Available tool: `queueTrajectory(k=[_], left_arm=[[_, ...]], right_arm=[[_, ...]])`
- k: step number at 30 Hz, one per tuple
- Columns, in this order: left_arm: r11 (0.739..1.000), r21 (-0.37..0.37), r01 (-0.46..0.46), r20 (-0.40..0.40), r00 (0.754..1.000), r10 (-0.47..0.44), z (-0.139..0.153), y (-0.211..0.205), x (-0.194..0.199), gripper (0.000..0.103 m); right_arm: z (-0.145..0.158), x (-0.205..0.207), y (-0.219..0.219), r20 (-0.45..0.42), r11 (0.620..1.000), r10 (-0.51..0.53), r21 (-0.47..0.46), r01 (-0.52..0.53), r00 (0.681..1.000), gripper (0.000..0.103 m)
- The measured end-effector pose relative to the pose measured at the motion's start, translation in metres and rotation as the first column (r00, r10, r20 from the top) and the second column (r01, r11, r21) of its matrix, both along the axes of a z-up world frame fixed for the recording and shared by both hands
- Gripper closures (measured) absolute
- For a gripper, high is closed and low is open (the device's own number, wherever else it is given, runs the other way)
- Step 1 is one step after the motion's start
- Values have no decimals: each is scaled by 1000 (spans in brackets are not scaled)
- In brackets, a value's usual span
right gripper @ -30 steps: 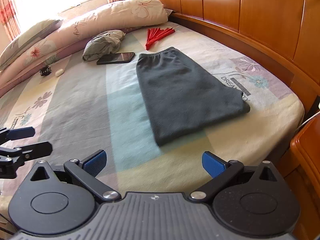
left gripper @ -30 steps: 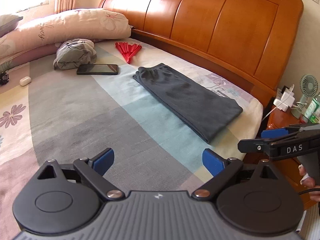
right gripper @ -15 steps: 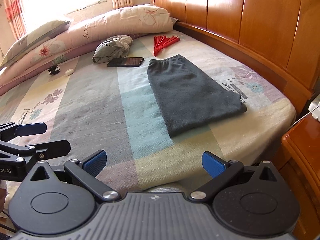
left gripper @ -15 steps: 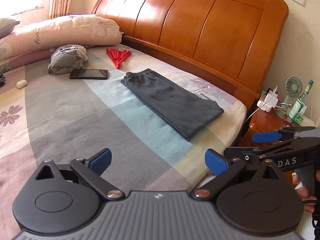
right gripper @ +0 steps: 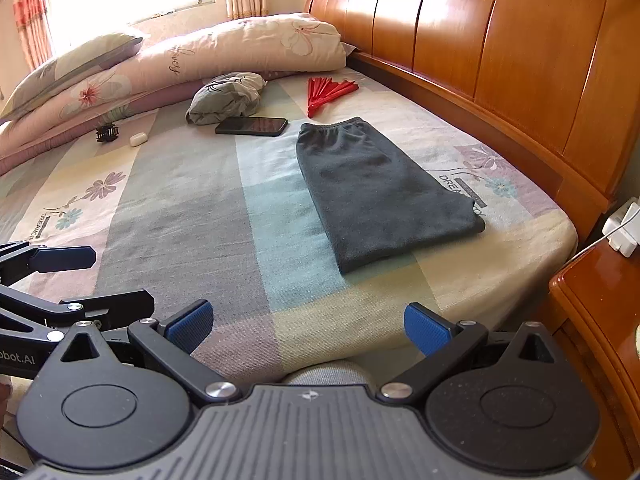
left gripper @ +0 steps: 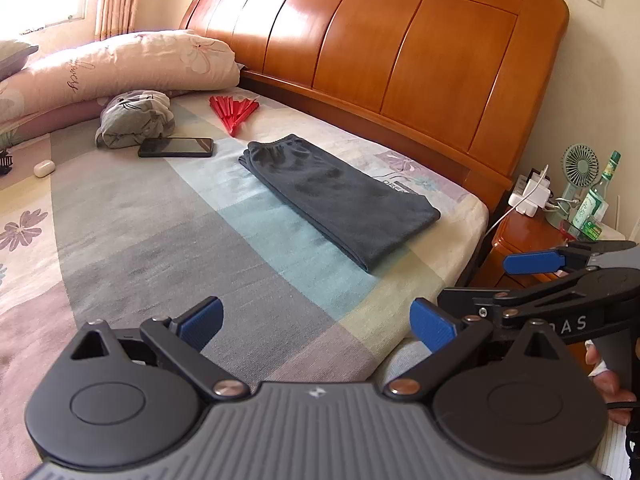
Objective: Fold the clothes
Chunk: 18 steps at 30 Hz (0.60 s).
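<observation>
A dark grey garment (left gripper: 340,196) (right gripper: 380,192) lies folded into a flat rectangle on the bed, waistband toward the pillows, near the headboard side. My left gripper (left gripper: 316,322) is open and empty, held over the bed's near edge, well short of the garment. My right gripper (right gripper: 308,326) is open and empty too, back beyond the mattress edge. Each gripper appears in the other's view: the right gripper (left gripper: 532,276) at the right edge, the left gripper (right gripper: 68,272) at the left edge.
A black phone (left gripper: 176,147), a red folding fan (left gripper: 234,110), a crumpled grey cloth (left gripper: 134,120) and pillows (left gripper: 120,68) lie farther up the bed. A wooden headboard (left gripper: 400,60) runs behind. A nightstand (left gripper: 532,240) holds a charger, a small fan and a bottle.
Both grippers have drawn back from the bed, so the folded garment looks smaller and farther. It has not moved, and both jaws have stayed open.
</observation>
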State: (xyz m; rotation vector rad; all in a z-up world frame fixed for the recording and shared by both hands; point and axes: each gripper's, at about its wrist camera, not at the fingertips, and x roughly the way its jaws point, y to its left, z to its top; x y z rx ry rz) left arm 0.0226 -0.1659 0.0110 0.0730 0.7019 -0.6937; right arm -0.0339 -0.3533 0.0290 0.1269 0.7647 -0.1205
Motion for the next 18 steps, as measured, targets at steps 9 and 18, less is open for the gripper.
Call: queueTrajectory(k=[9,18], left_arm=[[1000,8,-10,-2,1000,10,0,-2,-1,4],[1000,13,-3,17,1000,3,0,-2,-3,4]], right_arm=[[-1,-2,2,0,1000,-2,-3,2,1000,0],[-1,0,1,-1,1000,0,-3,0,1000,0]])
